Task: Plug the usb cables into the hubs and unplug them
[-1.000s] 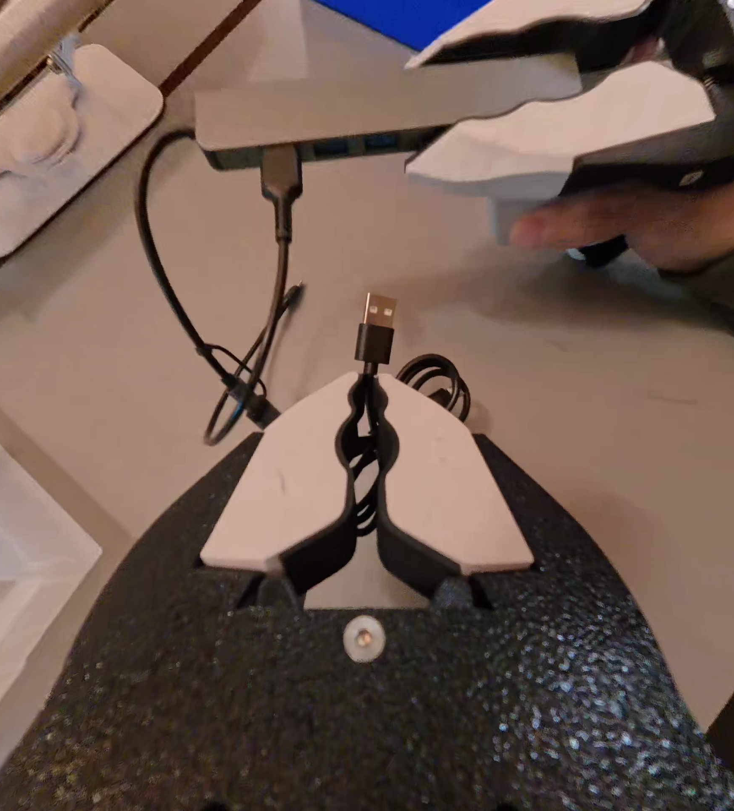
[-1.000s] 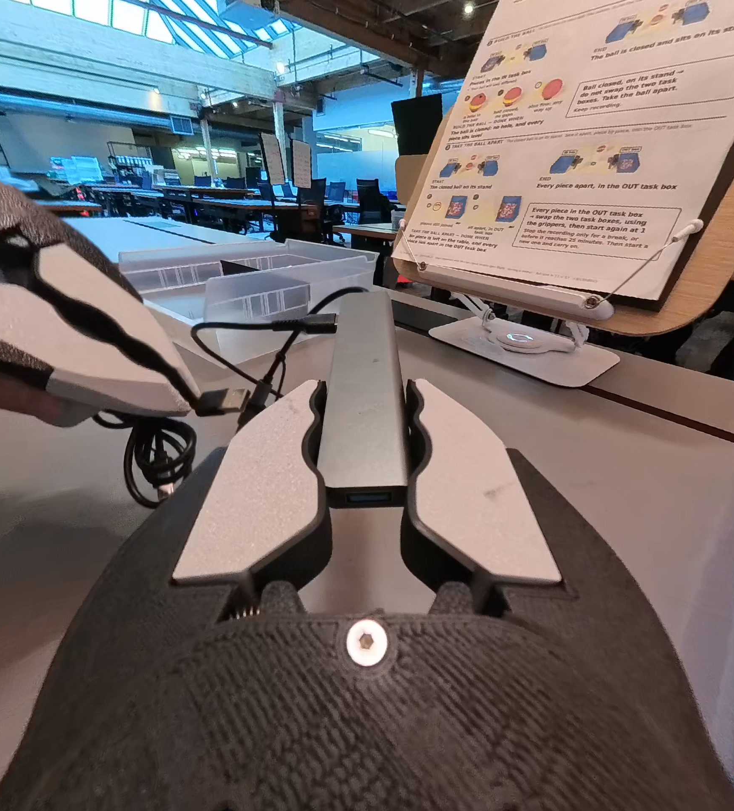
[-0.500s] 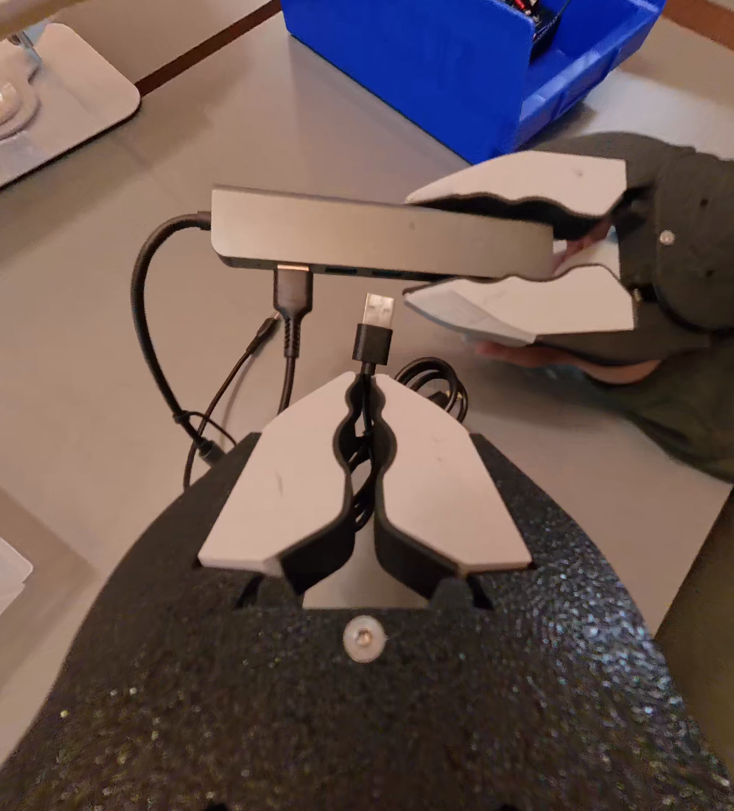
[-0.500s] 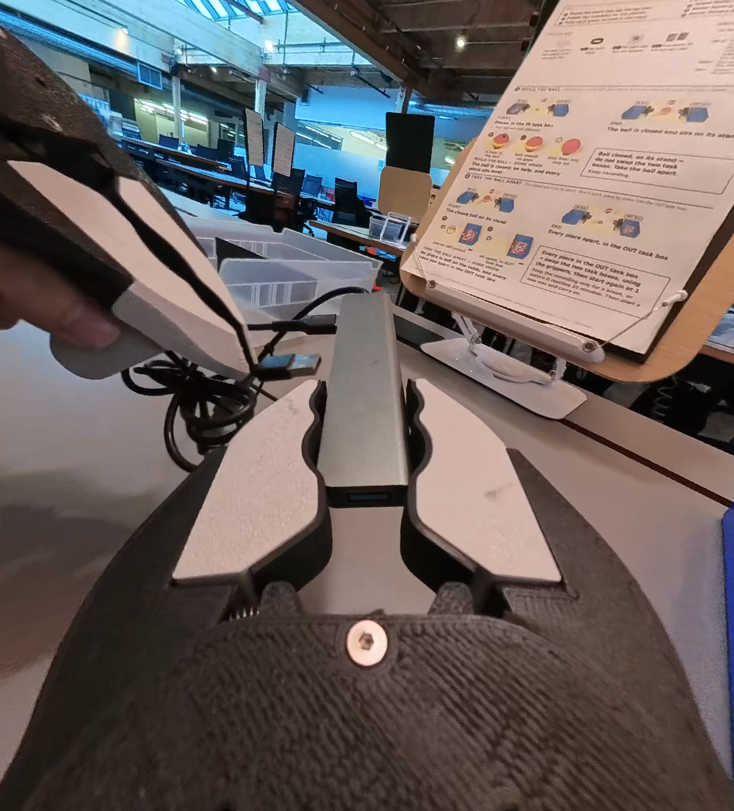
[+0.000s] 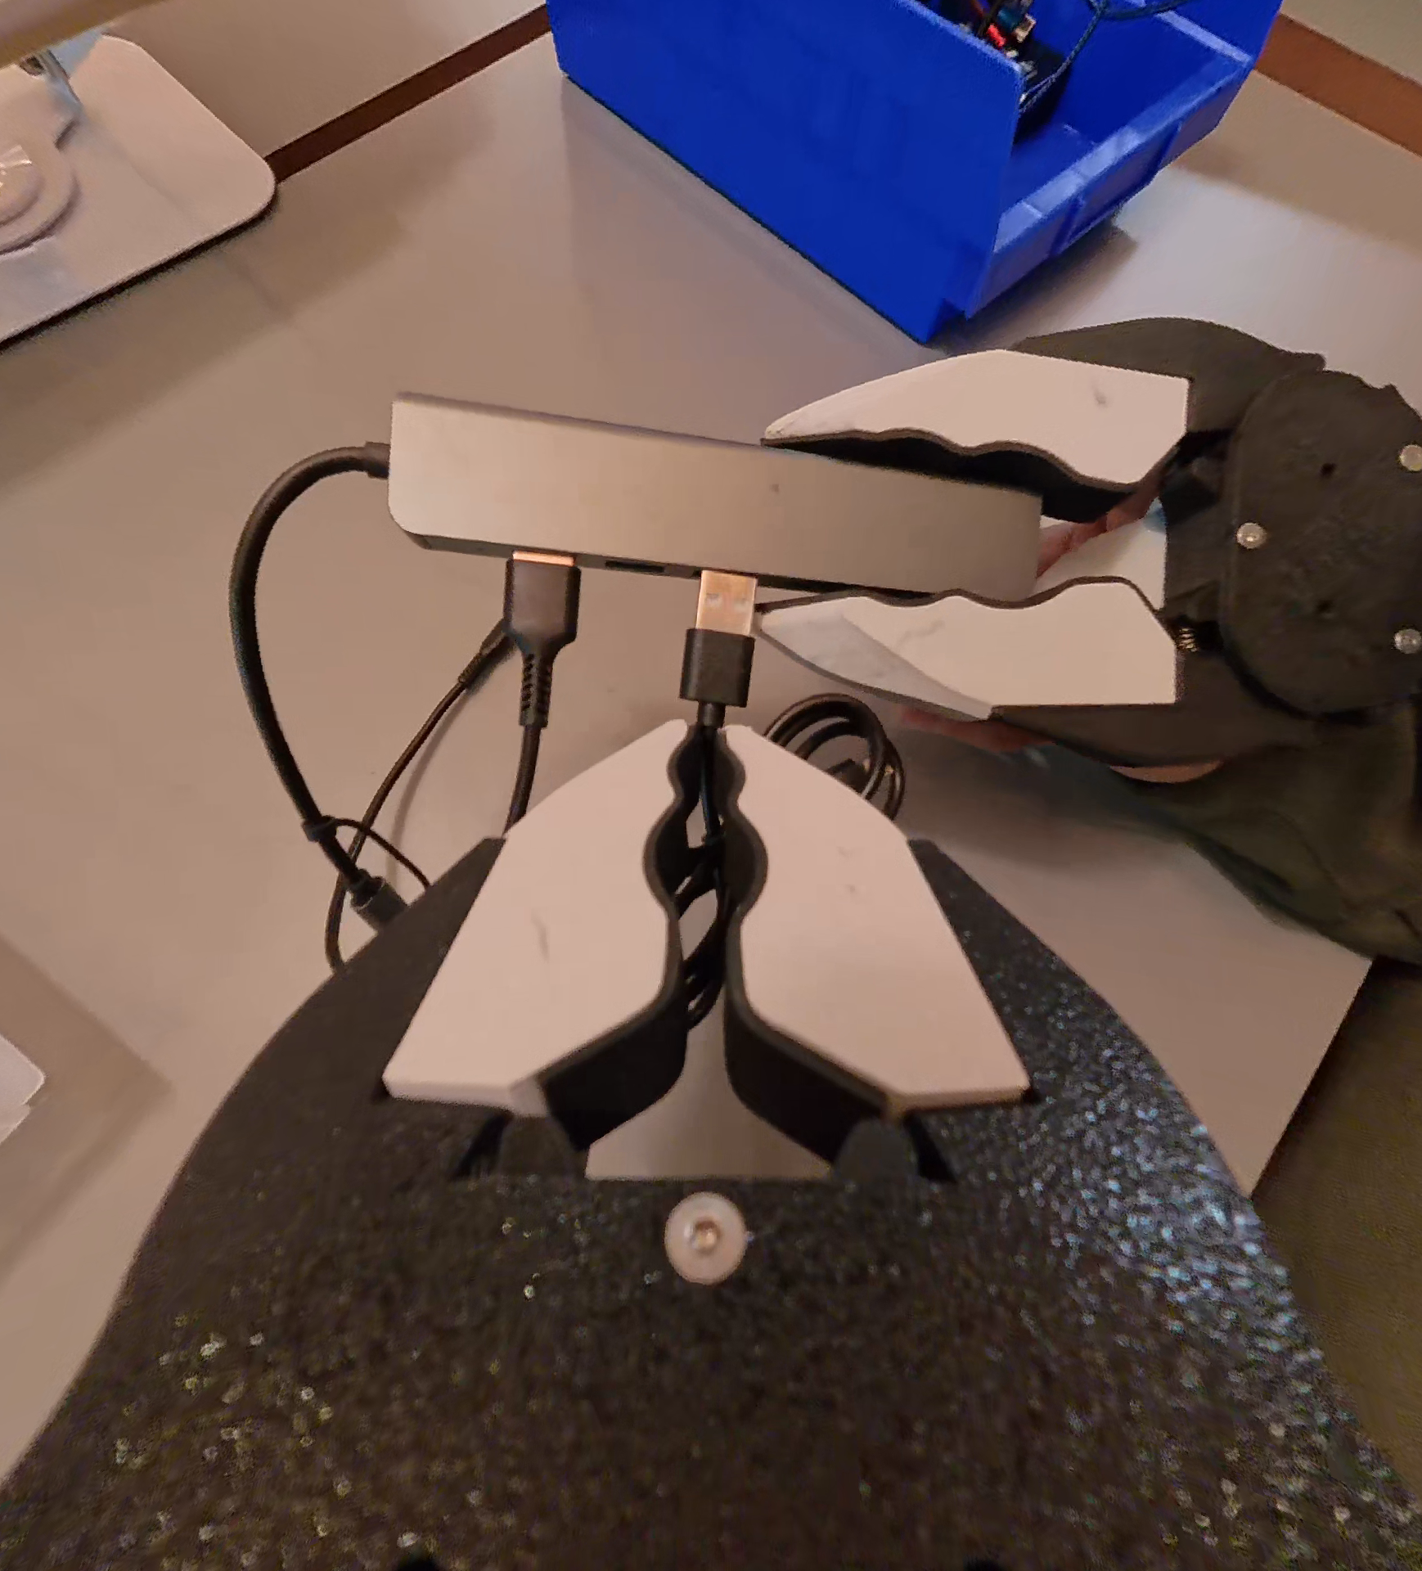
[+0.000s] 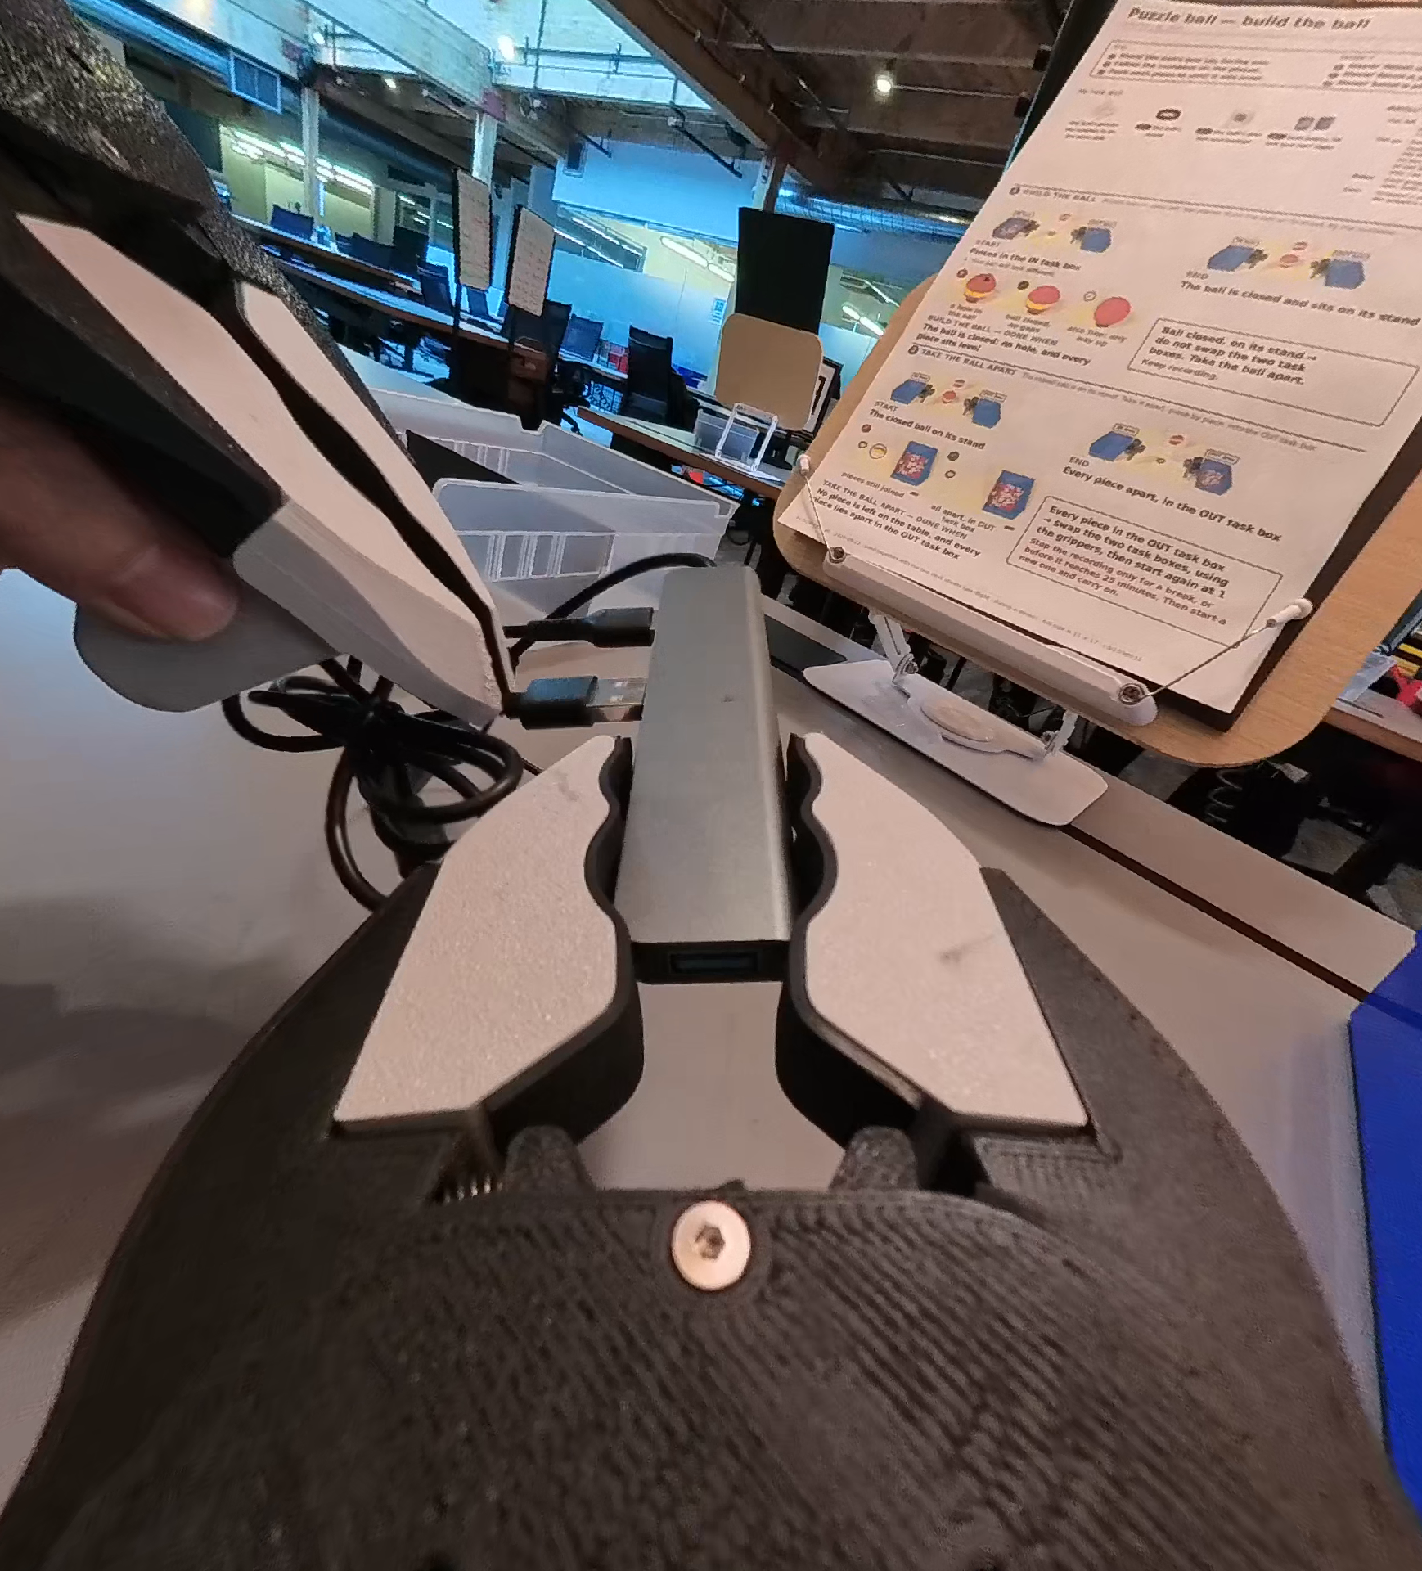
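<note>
My right gripper (image 6: 708,748) is shut on a grey USB hub (image 6: 708,765) and holds it level above the table; it also shows in the left wrist view (image 5: 776,518), where the hub (image 5: 691,501) lies crosswise. My left gripper (image 5: 708,727) is shut on a black USB cable just behind its plug (image 5: 720,646). The plug's metal tip touches a port on the hub's near side; how deep it sits is unclear. In the right wrist view the plug (image 6: 580,697) meets the hub's left side. Another black cable plug (image 5: 542,612) sits in the hub to the left.
A blue bin (image 5: 903,136) stands at the back right. A document stand (image 6: 1158,408) with its white base (image 5: 53,195) is behind the hub. Clear plastic trays (image 6: 572,510) sit farther back. Coiled cable (image 6: 402,765) lies on the grey table (image 5: 138,680).
The left gripper has carried the plug forward to the hub: it was well short one second ago, close half a second ago, and now its tip is at the port. The right gripper keeps holding the hub.
</note>
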### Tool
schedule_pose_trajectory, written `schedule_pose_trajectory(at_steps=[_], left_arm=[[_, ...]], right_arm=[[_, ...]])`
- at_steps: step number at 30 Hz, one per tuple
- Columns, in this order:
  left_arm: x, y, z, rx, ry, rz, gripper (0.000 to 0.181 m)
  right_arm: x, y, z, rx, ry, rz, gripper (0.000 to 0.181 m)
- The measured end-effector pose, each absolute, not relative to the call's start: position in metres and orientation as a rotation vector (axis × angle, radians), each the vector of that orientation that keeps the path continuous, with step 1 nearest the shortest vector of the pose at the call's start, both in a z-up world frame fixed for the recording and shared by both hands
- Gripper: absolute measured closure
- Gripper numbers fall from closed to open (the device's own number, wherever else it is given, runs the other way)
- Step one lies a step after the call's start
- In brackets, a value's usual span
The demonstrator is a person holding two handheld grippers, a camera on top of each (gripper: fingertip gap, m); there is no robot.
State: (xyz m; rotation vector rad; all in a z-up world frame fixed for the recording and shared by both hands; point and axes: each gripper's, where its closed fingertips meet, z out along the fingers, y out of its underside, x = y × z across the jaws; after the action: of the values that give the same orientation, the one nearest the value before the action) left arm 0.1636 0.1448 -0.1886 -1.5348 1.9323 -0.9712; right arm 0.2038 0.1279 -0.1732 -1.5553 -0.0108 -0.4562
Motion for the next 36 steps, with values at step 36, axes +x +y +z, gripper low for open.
schedule_pose_trajectory(at_steps=[36], left_arm=[[0.195,0.129,-0.178,-1.125,1.698,-1.112,0.159]], right_arm=[[0.215,0.120,-0.161,-1.459,0.102,-0.270,0.146]])
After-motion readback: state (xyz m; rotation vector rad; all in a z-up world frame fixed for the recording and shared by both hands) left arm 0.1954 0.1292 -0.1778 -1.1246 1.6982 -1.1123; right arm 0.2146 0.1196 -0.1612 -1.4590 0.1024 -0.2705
